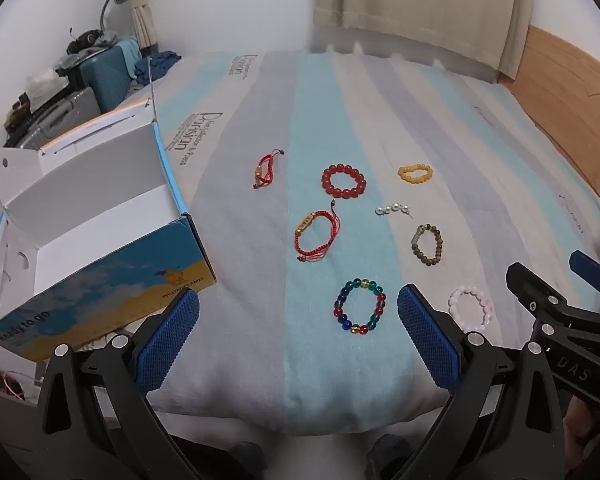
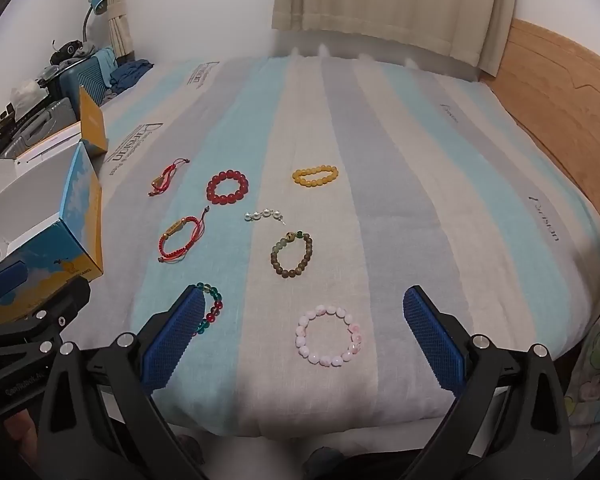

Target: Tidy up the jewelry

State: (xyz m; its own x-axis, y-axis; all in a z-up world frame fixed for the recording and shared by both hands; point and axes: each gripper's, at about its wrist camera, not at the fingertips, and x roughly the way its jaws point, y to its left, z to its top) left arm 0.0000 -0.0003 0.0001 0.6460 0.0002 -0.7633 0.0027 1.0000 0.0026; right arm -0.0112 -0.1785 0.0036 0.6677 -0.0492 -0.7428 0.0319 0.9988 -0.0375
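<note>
the left gripper (image 1: pixel 298 338) hangs low in the frame of its own view, jaws spread wide with nothing between them, above a striped bedspread (image 1: pixel 260 340). the multicoloured bead bracelet (image 1: pixel 360 306) lies just beyond the gap. an open box (image 1: pixel 100 280) sits at the left edge, its inside white. in the centre lie a red bead bracelet (image 1: pixel 344 181), two red cord bracelets (image 1: pixel 316 237) (image 1: pixel 265 168), a yellow bead bracelet (image 1: pixel 415 173), a short pearl string (image 1: pixel 394 209) and a brown bead bracelet (image 1: pixel 428 244). the right gripper (image 2: pixel 304 338) also stands wide and empty, with the pink bead bracelet (image 2: pixel 328 336) lying between its fingers on the cloth, untouched.
</note>
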